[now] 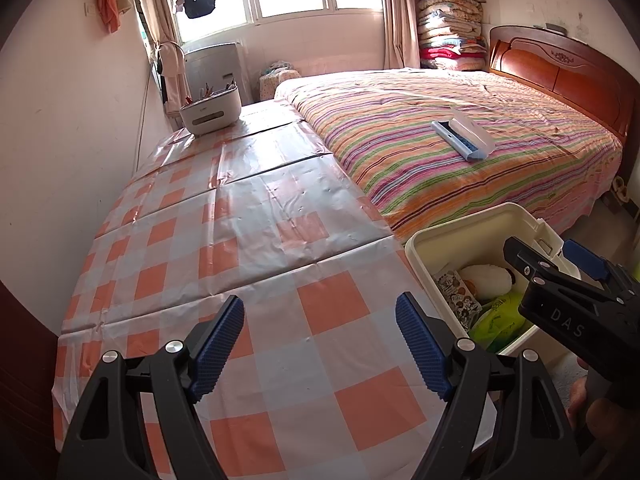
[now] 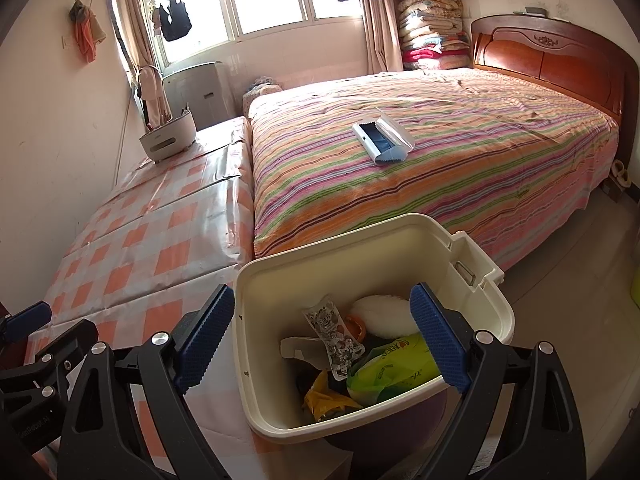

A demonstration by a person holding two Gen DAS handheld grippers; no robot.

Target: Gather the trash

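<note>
Both grippers wide apart, nothing held: left gripper [image 1: 320, 346] over checked cloth [image 1: 248, 220], right gripper [image 2: 322, 344] above cream bin [image 2: 372, 248] w/ green bag [image 2: 394, 364], wrappers inside.

Left gripper [image 1: 320, 346] was held jaws wide apart, nothing between the blue pads [image 1: 218, 346], pitched downward. Right gripper [image 2: 322, 346] was likewise held wide open and empty, angled down, just beside the left. Part of a hand [image 1: 580, 394] was seen behind the right gripper's body.
</note>
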